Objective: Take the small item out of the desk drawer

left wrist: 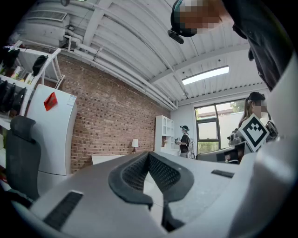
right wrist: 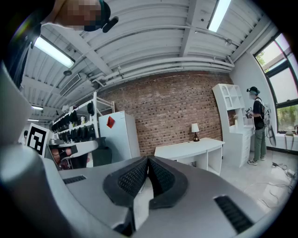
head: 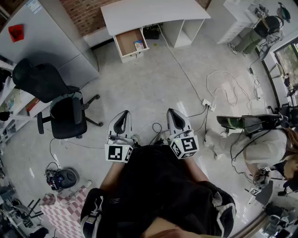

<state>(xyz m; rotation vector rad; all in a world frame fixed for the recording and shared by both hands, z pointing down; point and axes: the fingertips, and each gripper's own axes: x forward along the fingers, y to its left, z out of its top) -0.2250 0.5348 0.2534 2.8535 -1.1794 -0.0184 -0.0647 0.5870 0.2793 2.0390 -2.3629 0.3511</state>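
A white desk [head: 153,14] stands far ahead against the brick wall, its wooden drawer [head: 131,43] pulled open. A small blue and white item [head: 138,45] lies inside the drawer at its right side. My left gripper [head: 122,117] and right gripper [head: 173,114] are held close to the person's body, several steps from the desk, both shut with nothing between the jaws. In the left gripper view the left gripper [left wrist: 149,155] points toward the brick wall. The right gripper [right wrist: 148,160] faces the desk [right wrist: 188,150].
A black office chair [head: 63,111] stands at the left by a grey cabinet [head: 42,37]. White cables [head: 205,93] trail across the floor at the right. A seated person [head: 253,144] is at the right edge. A white shelf unit [right wrist: 230,121] stands beside the desk.
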